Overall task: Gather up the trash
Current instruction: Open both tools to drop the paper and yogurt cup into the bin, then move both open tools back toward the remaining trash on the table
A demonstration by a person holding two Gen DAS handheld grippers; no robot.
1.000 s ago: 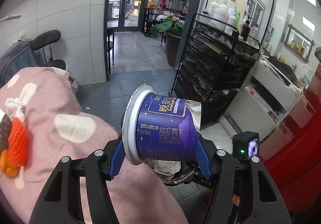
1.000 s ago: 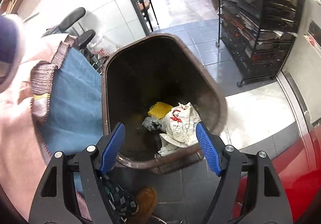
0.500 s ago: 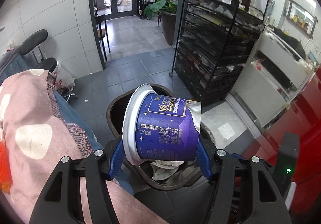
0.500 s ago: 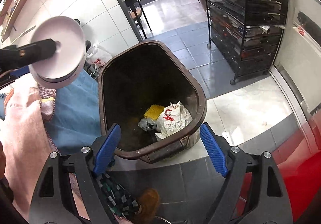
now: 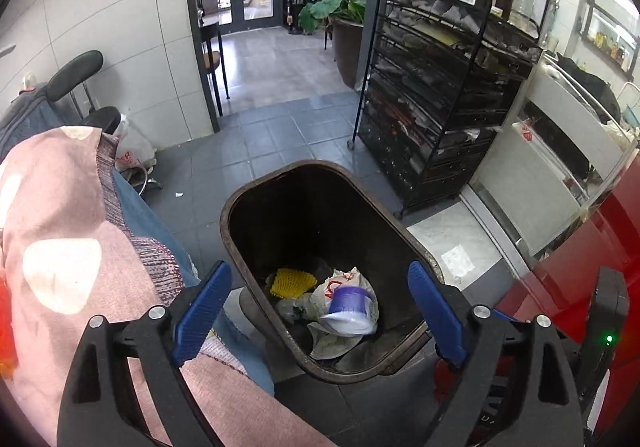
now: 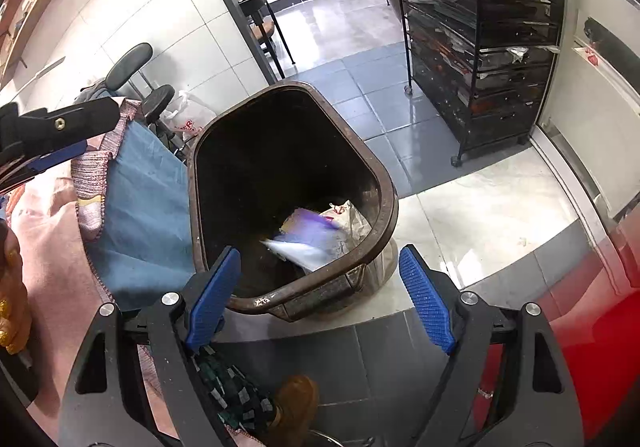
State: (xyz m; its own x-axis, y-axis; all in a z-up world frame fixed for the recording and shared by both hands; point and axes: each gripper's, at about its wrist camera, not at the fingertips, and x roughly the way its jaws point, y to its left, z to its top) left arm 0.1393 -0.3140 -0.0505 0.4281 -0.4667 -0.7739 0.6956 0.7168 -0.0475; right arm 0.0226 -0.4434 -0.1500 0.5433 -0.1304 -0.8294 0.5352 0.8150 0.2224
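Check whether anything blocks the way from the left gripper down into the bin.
Nothing visible does. The left gripper, jaws opening and empty, hangs over the bin's open mouth; the purple cup lies inside on the crumpled bag.

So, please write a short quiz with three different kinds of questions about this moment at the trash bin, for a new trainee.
1. True or false: the left gripper grips the purple cup.
2. Multiple choice: where is the purple cup? A) inside the brown trash bin B) on the floor C) on the black rack
3. Fill in: the yellow foam net in the bin lies beside a crumpled white ____.

Key: 1 false, its jaws are opening with nothing between them. 2 A. 3 bag.
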